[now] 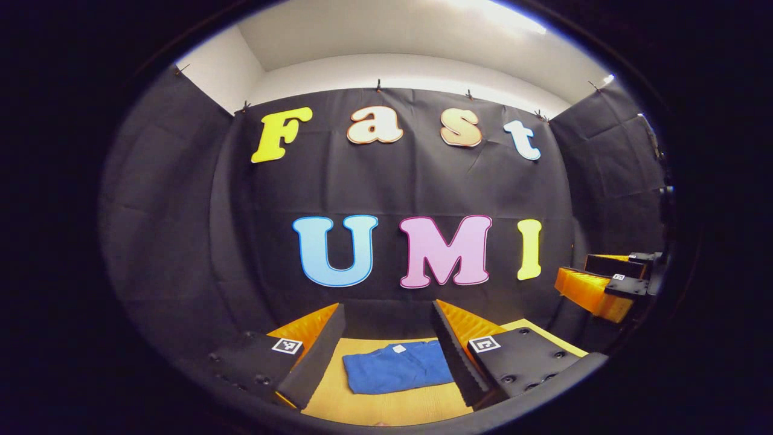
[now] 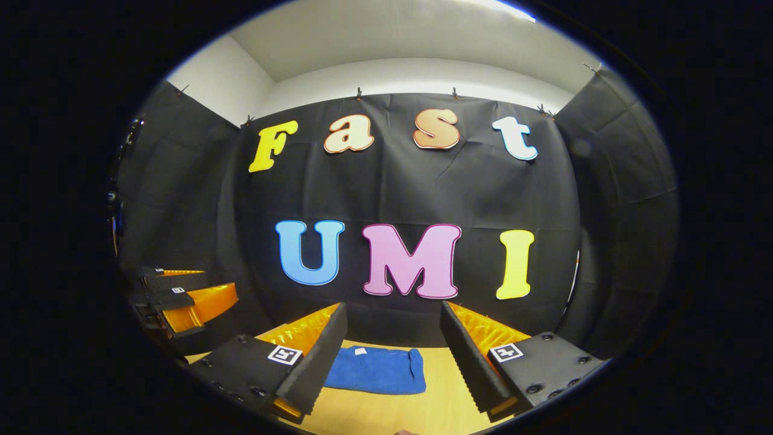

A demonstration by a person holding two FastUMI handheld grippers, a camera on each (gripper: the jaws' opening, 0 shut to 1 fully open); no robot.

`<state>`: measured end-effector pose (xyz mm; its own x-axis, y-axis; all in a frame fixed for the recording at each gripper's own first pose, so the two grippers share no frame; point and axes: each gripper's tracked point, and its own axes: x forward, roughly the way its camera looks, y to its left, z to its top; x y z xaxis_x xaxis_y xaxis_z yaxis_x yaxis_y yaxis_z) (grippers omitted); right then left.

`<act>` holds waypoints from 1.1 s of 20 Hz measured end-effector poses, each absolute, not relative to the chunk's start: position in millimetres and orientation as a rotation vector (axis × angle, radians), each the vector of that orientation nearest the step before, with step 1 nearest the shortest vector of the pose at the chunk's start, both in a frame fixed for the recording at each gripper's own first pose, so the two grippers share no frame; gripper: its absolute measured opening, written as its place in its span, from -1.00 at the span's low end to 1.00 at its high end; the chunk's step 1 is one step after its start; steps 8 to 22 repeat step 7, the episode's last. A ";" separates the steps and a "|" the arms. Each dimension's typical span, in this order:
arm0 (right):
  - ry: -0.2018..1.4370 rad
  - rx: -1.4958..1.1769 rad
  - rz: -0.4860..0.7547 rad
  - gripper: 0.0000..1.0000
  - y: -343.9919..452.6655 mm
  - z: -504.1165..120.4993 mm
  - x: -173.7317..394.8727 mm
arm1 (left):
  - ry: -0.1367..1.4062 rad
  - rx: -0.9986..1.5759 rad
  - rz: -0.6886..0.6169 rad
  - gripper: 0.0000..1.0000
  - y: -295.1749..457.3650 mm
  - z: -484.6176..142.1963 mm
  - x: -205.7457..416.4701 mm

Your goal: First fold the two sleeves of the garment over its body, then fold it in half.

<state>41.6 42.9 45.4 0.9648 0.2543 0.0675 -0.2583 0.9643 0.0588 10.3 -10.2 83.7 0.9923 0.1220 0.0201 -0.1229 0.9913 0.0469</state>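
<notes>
A blue garment [image 1: 397, 366] lies folded into a compact rectangle on the wooden table [image 1: 386, 406], with a small white tag near its far edge. In the right gripper view the same garment [image 2: 377, 369] lies flat near the booth wall. My left gripper [image 1: 386, 356] hovers above the table, open, with the garment seen between its fingers and nothing held. My right gripper [image 2: 392, 356] is also open and raised, holding nothing. The right gripper [image 1: 610, 284] appears at the right edge of the left gripper view, and the left gripper [image 2: 181, 296] at the left edge of the right gripper view.
The black cloth wall stands right behind the table's far edge. Bare wooden tabletop [image 2: 441, 399] lies to the right of the garment and in front of it.
</notes>
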 end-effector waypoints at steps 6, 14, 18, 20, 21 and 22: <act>-0.080 0.097 0.342 0.94 32.4 51.6 11.4 | -0.004 0.027 0.167 0.64 -26.4 52.0 -16.3; -0.096 0.100 0.319 0.73 25.4 58.1 9.2 | -0.013 0.010 0.138 0.62 -35.7 56.0 -21.2; -0.096 0.100 0.319 0.73 25.4 58.1 9.2 | -0.013 0.010 0.138 0.62 -35.7 56.0 -21.2; -0.096 0.100 0.319 0.73 25.4 58.1 9.2 | -0.013 0.010 0.138 0.62 -35.7 56.0 -21.2; -0.096 0.100 0.319 0.73 25.4 58.1 9.2 | -0.013 0.010 0.138 0.62 -35.7 56.0 -21.2; -0.096 0.100 0.319 0.73 25.4 58.1 9.2 | -0.013 0.010 0.138 0.62 -35.7 56.0 -21.2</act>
